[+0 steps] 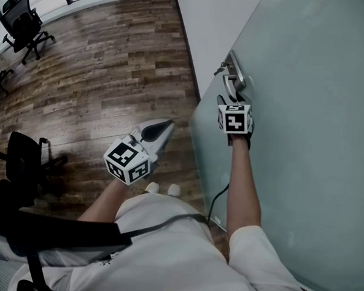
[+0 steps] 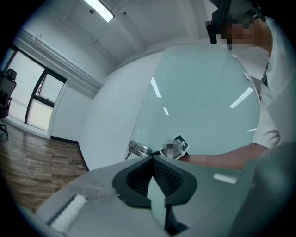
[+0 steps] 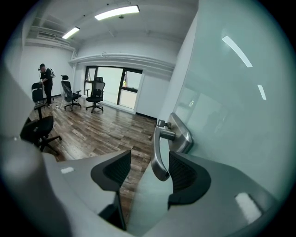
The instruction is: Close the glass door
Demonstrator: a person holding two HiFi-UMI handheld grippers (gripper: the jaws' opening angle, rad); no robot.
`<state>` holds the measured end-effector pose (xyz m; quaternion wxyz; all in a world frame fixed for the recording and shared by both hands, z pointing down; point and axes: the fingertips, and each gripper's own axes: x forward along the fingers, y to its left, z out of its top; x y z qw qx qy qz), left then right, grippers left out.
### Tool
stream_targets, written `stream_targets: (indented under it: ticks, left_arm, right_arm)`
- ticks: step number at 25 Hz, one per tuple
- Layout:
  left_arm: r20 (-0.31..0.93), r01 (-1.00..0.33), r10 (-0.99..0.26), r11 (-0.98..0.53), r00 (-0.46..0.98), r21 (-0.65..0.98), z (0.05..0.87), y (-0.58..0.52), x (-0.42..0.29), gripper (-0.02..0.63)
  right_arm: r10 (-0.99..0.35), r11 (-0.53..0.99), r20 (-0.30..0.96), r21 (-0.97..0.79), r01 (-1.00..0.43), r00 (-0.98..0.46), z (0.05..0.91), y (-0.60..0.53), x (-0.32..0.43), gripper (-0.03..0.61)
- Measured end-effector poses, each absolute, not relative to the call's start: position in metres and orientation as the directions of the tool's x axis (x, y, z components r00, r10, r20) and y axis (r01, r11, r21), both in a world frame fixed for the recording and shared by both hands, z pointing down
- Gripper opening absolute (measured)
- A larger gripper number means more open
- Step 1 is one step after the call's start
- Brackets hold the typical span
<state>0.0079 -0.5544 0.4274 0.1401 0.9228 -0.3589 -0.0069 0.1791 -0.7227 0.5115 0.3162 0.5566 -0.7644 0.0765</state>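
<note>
Reaching for the one lever handle [image 3: 159, 155] on the single glass door [image 1: 310, 156], at the right of the head view beside a white wall [image 1: 208, 26]. Right gripper [image 3: 147, 172] with jaws spread wide, the lever's tip between them, close to the right-hand pad, not pinched. Left gripper [image 2: 152, 159] well apart from the door, jaws pressed together on nothing. Two black office chairs [image 1: 25, 20] on the wood floor [image 1: 113, 70] in the head view; one person [image 3: 45, 85] standing far off in the right gripper view.
</note>
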Motion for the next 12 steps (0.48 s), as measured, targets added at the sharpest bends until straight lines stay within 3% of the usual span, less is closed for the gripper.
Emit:
stream_targets:
  ticks: [5,8,10,12]
  left_arm:
    - [0.091,-0.638,-0.639,-0.727,0.764,0.252,0.426,-0.565,0.033,0.005]
    - [0.090,-0.628,-0.627,-0.740,0.774,0.241,0.426,-0.567,0.045,0.005]
    - [0.091,-0.621,-0.619,-0.747,0.780,0.240,0.427,-0.568,0.051,0.005]
    - [0.095,-0.617,-0.615,-0.749,0.783,0.242,0.429,-0.567,0.053,0.005]
  right_arm:
    - [-0.793,0.362,0.583,0.221,-0.905,-0.175,0.521,-0.728,0.181,0.242]
    - [-0.793,0.326,0.593,0.221,-0.919,-0.139,0.523,-0.730,0.186,0.175]
    - [-0.792,0.302,0.599,0.221,-0.928,-0.115,0.522,-0.731,0.191,0.098]
    - [-0.789,0.308,0.601,0.212,-0.927,-0.124,0.522,-0.734,0.192,0.098]
